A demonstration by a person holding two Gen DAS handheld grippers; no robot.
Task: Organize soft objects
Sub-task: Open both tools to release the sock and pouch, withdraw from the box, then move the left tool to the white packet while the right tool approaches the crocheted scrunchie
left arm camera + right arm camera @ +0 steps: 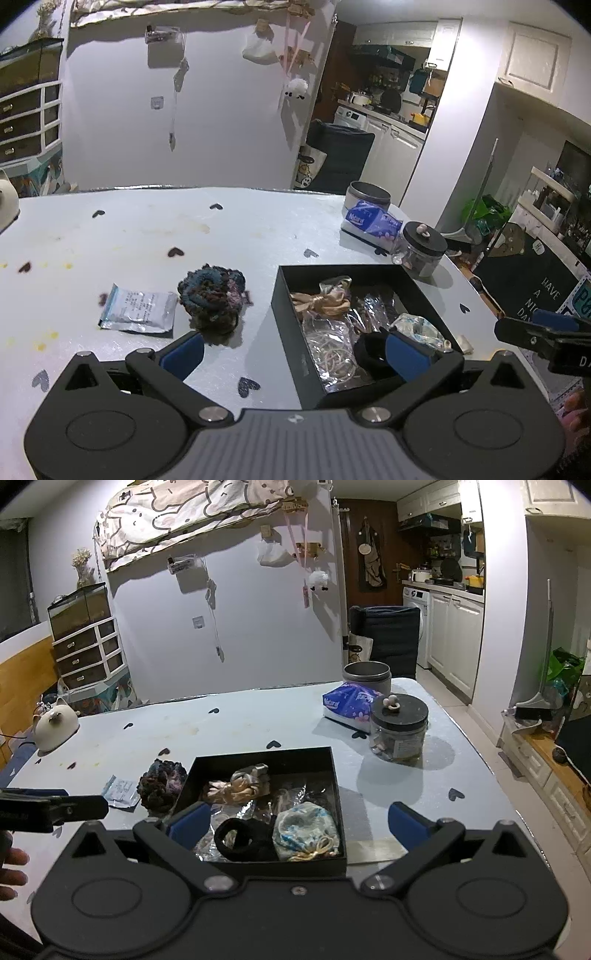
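Observation:
A black box [284,314] [338,775] on the pale table holds a beige satin bow [319,301] [236,788], a black scrunchie [371,350] [240,838], a light printed pouch [417,326] [304,829] and clear packets. A dark knitted scrunchie [210,295] [160,784] and a small foil sachet [138,312] [120,790] lie left of the box. My left gripper [295,350] is open, straddling the box's left wall with nothing between the pads. My right gripper [297,823] is open above the box's near end, not touching anything.
A dark-lidded glass jar [421,251] [399,727], a tissue pack [371,221] [349,701] and a grey tin [367,195] [365,675] stand at the far right. A cream cat-shaped lamp [55,723] sits at far left. A hand [13,871] shows at the edge.

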